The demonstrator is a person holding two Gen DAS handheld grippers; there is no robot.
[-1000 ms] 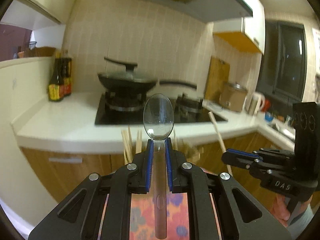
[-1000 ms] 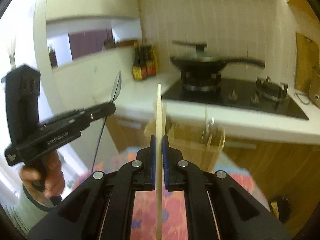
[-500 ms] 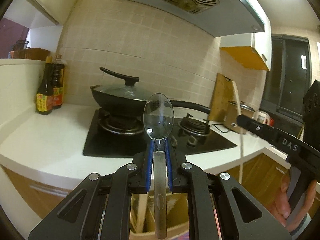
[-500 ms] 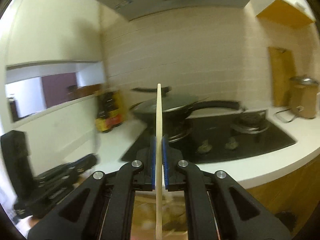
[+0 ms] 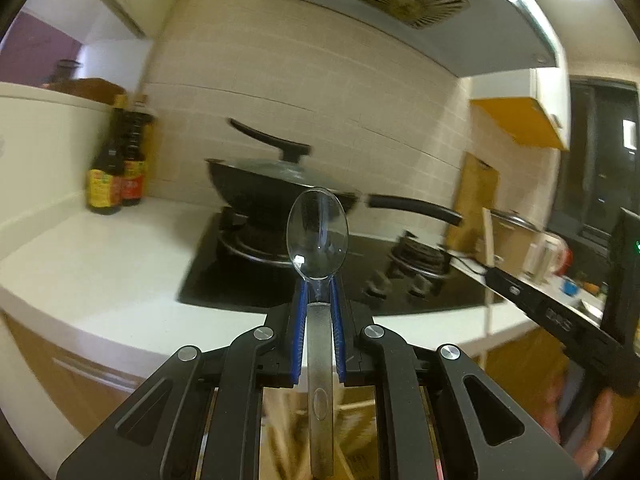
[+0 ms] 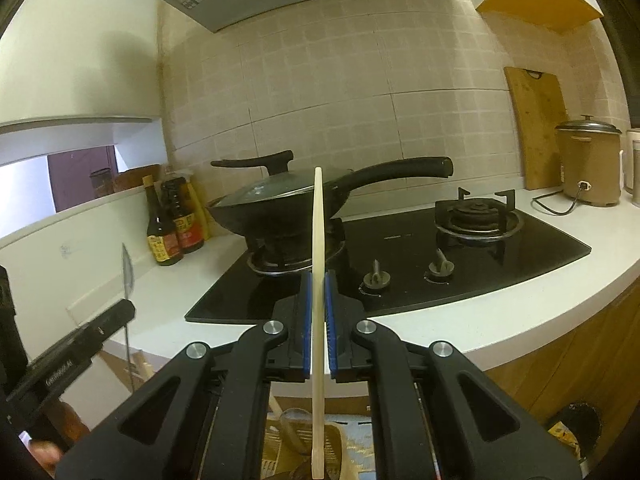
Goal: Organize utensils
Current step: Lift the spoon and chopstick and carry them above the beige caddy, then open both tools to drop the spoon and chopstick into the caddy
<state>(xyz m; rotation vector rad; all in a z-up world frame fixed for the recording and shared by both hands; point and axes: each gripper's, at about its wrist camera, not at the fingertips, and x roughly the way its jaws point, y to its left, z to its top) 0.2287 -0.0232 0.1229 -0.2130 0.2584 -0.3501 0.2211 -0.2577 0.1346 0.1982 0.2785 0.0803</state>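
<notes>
The spoon [image 5: 318, 236] stands clamped in the left gripper [image 5: 319, 300], blue pads tight on its neck, clear bowl up and handle hanging down between the arms. The pale wooden stick [image 6: 318, 240] (a chopstick, by the look of it) is pinched the same way in the right gripper [image 6: 318, 308], upright, its lower end just above a woven basket [image 6: 340, 446] below.

What has changed: a second ago both grippers sat low in front of the cabinet doors, with the counter edge across the middle of each view; now the white counter [image 5: 100, 264] and the black hob [image 6: 480, 264] lie spread out ahead of them. Neither grip has altered. That reads as both utensils being carried to where they belong, with nothing set down yet.

The two views differ. The left wrist view shows the right gripper from the side at its right edge, stick upright, fingers of a hand [image 5: 592, 420] blurred beneath. The right wrist view is sharper: it shows the lidded wok [image 6: 280, 208], the sauce bottles [image 6: 172, 224], the cutting board [image 6: 536, 124] and the basket, which the left view shows only as a blur.
</notes>
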